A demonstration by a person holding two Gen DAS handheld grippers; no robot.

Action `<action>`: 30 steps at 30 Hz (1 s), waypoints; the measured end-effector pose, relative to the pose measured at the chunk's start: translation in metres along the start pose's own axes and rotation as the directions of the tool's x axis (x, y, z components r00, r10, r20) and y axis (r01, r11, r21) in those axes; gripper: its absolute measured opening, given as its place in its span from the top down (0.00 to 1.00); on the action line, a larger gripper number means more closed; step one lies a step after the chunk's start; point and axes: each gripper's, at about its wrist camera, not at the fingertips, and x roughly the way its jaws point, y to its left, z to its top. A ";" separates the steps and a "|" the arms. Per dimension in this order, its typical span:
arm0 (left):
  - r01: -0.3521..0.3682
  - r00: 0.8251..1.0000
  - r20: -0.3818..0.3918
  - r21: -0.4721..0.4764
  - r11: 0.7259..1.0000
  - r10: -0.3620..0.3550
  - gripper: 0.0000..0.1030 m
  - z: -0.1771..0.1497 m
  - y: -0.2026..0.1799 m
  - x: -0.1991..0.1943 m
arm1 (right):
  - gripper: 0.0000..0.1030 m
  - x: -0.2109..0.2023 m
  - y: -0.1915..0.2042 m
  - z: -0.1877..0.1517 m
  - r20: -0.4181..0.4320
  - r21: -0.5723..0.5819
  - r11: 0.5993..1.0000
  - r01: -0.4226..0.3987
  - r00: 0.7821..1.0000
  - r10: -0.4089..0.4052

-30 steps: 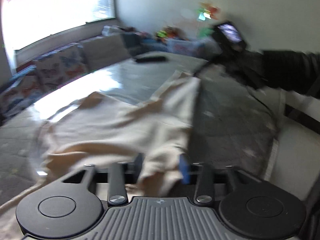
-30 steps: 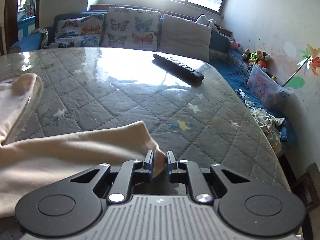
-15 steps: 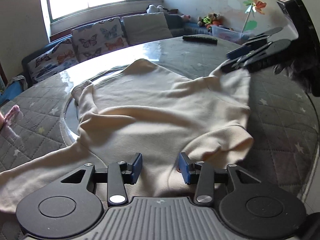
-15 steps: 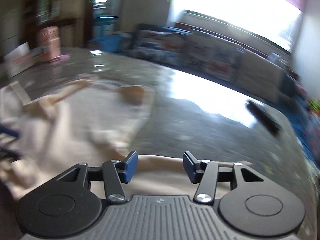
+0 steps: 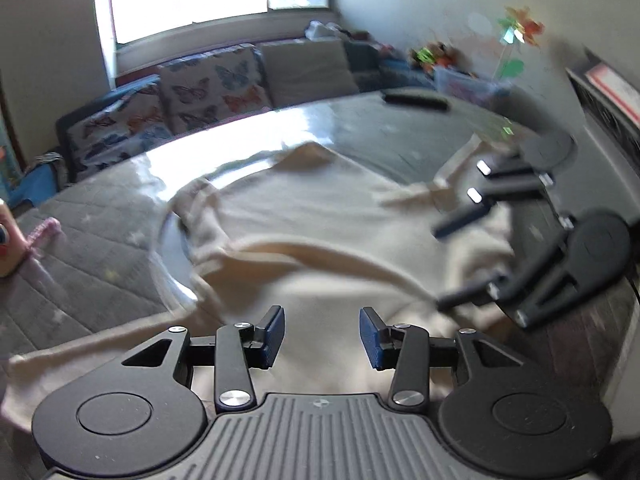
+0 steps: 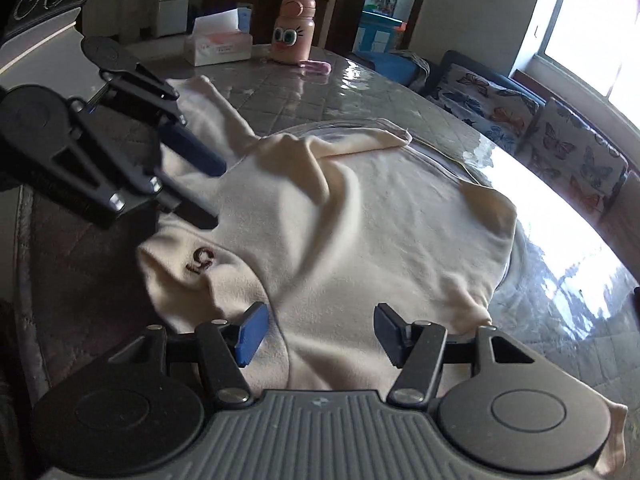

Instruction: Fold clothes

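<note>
- Cream garment: soft, light, limp; rumpled on tabletop.
- Left tool: parted, empty.
- Right tool: jaws opening, nothing gripped.
- Best hold: near hem corners.

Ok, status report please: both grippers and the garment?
Left gripper open, empty. Right gripper jaws opening, nothing between. Cream garment spread on table, rumpled, unfolded. Nothing in the way.

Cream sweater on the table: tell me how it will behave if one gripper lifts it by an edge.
The cream sweater will probably droop and trail, since it already lies in soft ridges and folds. It looks thick and fleecy, so likely light but bulky. On the glossy table it may slide toward the pull instead of staying put.
</note>
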 end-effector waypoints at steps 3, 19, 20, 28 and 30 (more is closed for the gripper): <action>-0.069 0.997 0.019 -0.048 0.996 0.070 0.57 0.020 0.018 0.011 | 0.41 0.001 -0.018 0.002 0.006 0.048 0.999 0.019 1.000 -0.019; -0.226 0.974 -0.055 -0.095 0.969 0.222 0.57 0.085 0.077 0.116 | 0.51 0.067 -0.168 0.045 0.032 0.417 0.891 0.181 0.976 -0.213; -0.228 0.973 -0.062 -0.094 0.969 0.223 0.57 0.086 0.079 0.122 | 0.52 0.074 -0.173 0.046 0.031 0.430 0.884 0.182 0.976 -0.216; -0.211 0.975 -0.089 -0.061 0.976 0.205 0.69 0.089 0.088 0.147 | 0.65 0.120 -0.202 0.049 0.021 0.491 0.856 0.162 0.980 -0.197; -0.204 0.976 -0.087 -0.053 0.978 0.199 0.79 0.089 0.089 0.148 | 0.68 0.125 -0.202 0.050 0.026 0.491 0.857 0.157 0.981 -0.195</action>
